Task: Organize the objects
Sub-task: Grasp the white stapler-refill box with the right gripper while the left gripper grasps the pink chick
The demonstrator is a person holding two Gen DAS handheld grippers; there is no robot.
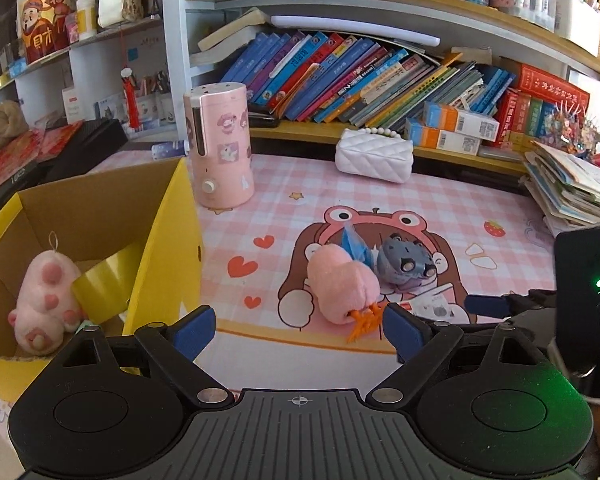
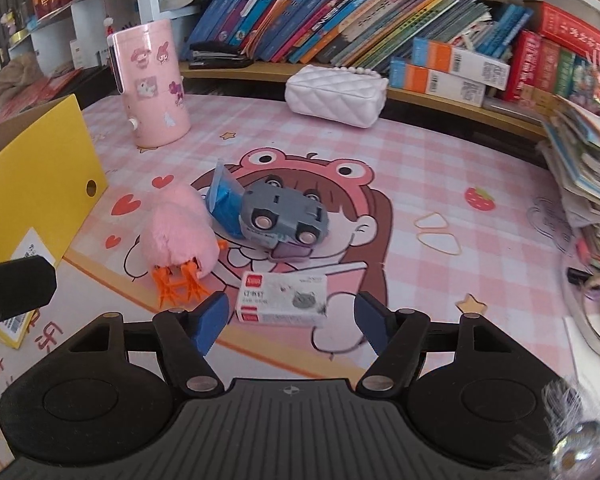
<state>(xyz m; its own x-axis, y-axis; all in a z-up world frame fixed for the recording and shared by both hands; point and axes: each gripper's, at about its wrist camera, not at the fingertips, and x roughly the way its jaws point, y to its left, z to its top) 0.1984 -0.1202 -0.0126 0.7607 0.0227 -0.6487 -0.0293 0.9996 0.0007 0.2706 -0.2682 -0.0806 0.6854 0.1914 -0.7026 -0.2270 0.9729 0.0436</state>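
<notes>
A pink plush bird (image 1: 342, 284) (image 2: 178, 232) with orange feet lies on the pink mat, beside a grey toy car (image 1: 404, 262) (image 2: 282, 216) on its side and a blue packet (image 1: 358, 246) (image 2: 224, 196). A small white box (image 2: 282, 300) (image 1: 432, 306) lies in front of them. My right gripper (image 2: 292, 320) (image 1: 486, 306) is open; the box sits between its fingers with a gap on each side. My left gripper (image 1: 298, 330) is open and holds nothing, and the bird's feet lie just beyond its right finger. The yellow cardboard box (image 1: 172, 240) (image 2: 40, 184) at the left holds a pink paw plush (image 1: 46, 296).
A tall pink canister (image 1: 220, 144) (image 2: 152, 84) stands behind the yellow box. A white quilted purse (image 1: 374, 156) (image 2: 334, 94) lies by the bookshelf. A leaning pile of books (image 1: 572, 188) (image 2: 588, 168) fills the right edge. Two rubber bands (image 2: 438, 232) lie right of the car.
</notes>
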